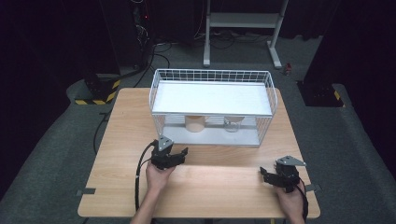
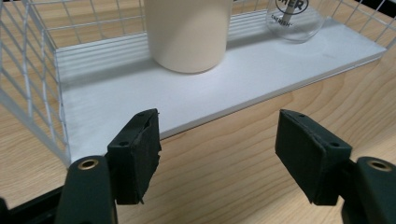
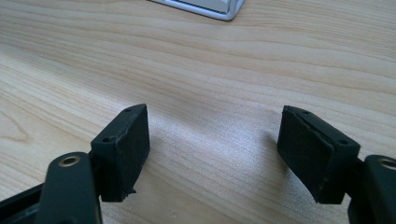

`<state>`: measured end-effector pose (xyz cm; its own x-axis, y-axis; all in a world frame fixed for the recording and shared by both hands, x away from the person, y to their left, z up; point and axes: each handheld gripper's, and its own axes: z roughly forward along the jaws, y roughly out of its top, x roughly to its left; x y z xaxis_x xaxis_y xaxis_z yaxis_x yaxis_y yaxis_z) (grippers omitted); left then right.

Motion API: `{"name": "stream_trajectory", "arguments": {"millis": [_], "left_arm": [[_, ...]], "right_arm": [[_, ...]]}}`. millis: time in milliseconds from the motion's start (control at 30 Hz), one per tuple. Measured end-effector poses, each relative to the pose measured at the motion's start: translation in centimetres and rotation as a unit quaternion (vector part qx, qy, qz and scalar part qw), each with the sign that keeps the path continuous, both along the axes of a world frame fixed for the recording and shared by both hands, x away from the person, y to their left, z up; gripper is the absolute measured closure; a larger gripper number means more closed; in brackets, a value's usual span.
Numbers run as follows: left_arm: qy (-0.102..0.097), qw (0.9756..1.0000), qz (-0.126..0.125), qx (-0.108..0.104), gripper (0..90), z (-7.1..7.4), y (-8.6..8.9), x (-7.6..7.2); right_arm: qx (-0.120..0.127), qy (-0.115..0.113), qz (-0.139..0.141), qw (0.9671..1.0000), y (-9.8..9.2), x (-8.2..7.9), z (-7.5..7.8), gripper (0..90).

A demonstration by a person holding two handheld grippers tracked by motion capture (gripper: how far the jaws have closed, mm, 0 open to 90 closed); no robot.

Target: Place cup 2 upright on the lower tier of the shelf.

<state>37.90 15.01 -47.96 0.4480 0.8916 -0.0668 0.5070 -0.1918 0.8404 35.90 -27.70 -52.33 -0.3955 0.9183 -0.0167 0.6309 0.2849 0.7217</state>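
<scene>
Your left tool (image 2: 217, 156) stood open and empty just before the open front of the wire basket (image 1: 272, 95). The cream cup (image 2: 187, 32) stood upright on the basket's lower shelf (image 2: 187, 100), straight ahead of the jaws. Your right tool (image 3: 215, 154), also open and empty, rested on the counter (image 1: 224, 186), farther from the basket.

A light wooden table (image 1: 116, 186) stands on grey carpet (image 1: 56, 154). On its far half sits a white wire rack (image 1: 212, 74) with two white boards, one above the other. A clear glass jar (image 1: 231, 124) with black print stands upright on the lower board, right of the middle. Behind the table are a white metal stand (image 1: 243, 19), black cables (image 1: 161, 49) and a small red object (image 1: 288, 69). A black base with yellow-black stripes (image 1: 99, 91) lies at the far left, another (image 1: 322, 95) at the far right
</scene>
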Motion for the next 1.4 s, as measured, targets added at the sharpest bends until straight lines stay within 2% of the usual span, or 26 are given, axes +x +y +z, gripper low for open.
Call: {"name": "stream_trajectory", "arguments": {"millis": [267,367,533,733,833,900,1167,1400], "left_arm": [[-0.002,0.9998,0.009,-0.02,31.2,0.0,0.6,-1.1],[0.0,1.0,0.006,-0.008,31.1,0.0,0.9,-1.4],[0.002,0.9999,0.012,-0.012,30.9,-0.2,1.6,-2.1],[-0.003,0.9998,0.019,0.01,30.6,-0.4,2.4,-3.3],[-0.001,0.9997,0.024,-0.001,30.3,-0.6,3.0,-3.7],[-0.001,0.9996,0.028,0.002,30.4,-0.8,3.2,-3.9],[0.012,0.9992,0.031,-0.021,30.3,-1.8,3.8,-4.2],[0.025,0.9984,0.048,-0.015,30.3,-2.8,4.8,-4.7]], "right_arm": [[0.0,0.0,0.001,1.0,0.0,0.0,0.0,25.2],[0.0,0.0,0.001,1.0,0.0,0.0,0.0,25.2],[0.0,0.0,0.001,1.0,0.0,0.0,0.0,25.2],[0.001,0.0,0.0,1.0,0.0,0.0,0.0,25.3],[0.001,0.001,0.0,1.0,0.0,0.0,0.0,25.3],[0.001,0.0,0.0,1.0,0.0,0.0,0.0,25.3],[0.0,0.0,0.001,1.0,0.0,0.0,0.0,25.2],[0.001,0.001,-0.001,1.0,0.0,0.0,0.0,25.2]]}}
